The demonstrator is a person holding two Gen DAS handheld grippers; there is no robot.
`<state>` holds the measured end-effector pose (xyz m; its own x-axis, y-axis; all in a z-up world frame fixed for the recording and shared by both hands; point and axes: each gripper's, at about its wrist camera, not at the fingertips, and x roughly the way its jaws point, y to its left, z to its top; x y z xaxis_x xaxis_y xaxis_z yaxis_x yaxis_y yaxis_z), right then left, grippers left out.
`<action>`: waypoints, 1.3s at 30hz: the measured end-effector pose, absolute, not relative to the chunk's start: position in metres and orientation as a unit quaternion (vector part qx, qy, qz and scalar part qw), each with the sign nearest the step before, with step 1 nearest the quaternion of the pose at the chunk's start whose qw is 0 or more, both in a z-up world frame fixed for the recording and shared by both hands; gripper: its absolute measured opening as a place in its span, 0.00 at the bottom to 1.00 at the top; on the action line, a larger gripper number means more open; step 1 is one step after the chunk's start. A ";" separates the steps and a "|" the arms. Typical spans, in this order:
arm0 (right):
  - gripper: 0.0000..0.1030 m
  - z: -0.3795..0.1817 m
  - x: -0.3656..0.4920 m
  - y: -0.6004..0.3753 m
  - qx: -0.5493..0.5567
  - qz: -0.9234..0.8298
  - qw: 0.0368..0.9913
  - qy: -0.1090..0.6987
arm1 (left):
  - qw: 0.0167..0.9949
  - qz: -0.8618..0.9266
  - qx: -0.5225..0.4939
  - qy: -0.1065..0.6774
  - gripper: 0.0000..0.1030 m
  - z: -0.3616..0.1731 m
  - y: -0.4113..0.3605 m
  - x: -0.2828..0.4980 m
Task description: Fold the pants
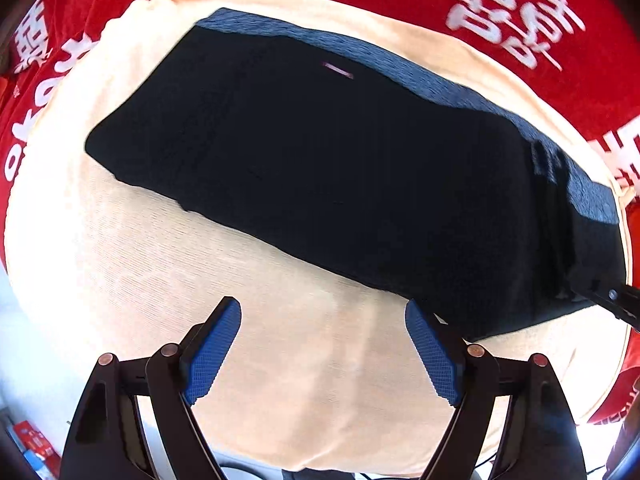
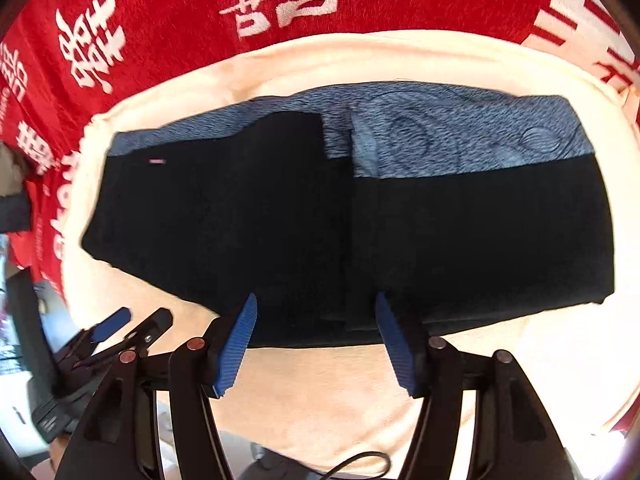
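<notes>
The dark navy pants (image 1: 320,168) lie folded flat on a cream cloth (image 1: 280,340), with a lighter blue patterned strip along their far edge. In the right wrist view the pants (image 2: 460,240) show a vertical fold edge near the middle. My left gripper (image 1: 323,314) is open and empty, just short of the pants' near edge. My right gripper (image 2: 316,308) is open and empty, its blue fingertips (image 2: 390,320) at the pants' near edge. The left gripper also shows in the right wrist view (image 2: 132,322) at lower left.
The cream cloth (image 2: 320,392) lies on a red cover with white characters (image 2: 180,8). Red boxes (image 1: 32,440) lie at the lower left beyond the cloth's edge. A dark box (image 2: 24,340) and a black cable (image 2: 360,464) sit near the table's front edge.
</notes>
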<state>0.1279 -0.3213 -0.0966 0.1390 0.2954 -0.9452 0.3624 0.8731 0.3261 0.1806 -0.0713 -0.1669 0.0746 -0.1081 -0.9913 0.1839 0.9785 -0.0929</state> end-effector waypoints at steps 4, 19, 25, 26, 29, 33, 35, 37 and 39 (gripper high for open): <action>0.64 -0.102 0.135 -0.305 0.203 -0.008 0.722 0.662 | 0.746 -0.108 -0.003 0.657 0.83 -0.162 -0.041 0.197; 0.69 -0.121 0.132 -0.300 0.207 -0.008 0.713 0.670 | 0.755 -0.117 -0.161 0.625 0.83 -0.172 0.044 0.238; 0.69 -0.122 0.130 -0.304 0.212 -0.005 0.714 0.668 | 0.740 -0.136 -0.245 0.612 0.83 -0.188 0.058 0.240; 0.69 -0.122 0.130 -0.304 0.212 -0.005 0.714 0.667 | 0.739 -0.137 -0.254 0.609 0.83 -0.190 0.056 0.243; 0.69 -0.122 0.128 -0.305 0.212 -0.005 0.716 0.666 | 0.737 -0.139 -0.279 0.600 0.83 -0.192 0.060 0.248; 0.71 -0.122 0.128 -0.304 0.211 -0.002 0.719 0.662 | 0.736 -0.150 -0.301 0.588 0.97 -0.194 0.058 0.254; 0.72 -0.122 0.128 -0.304 0.211 0.000 0.721 0.660 | 0.744 -0.138 -0.292 0.585 0.98 -0.195 0.049 0.258; 0.72 -0.123 0.127 -0.304 0.212 0.001 0.722 0.659 | 0.751 -0.125 -0.276 0.586 0.98 -0.193 0.038 0.262; 0.72 -0.122 0.127 -0.303 0.213 0.001 0.723 0.657 | 0.752 -0.122 -0.272 0.588 0.98 -0.190 0.029 0.268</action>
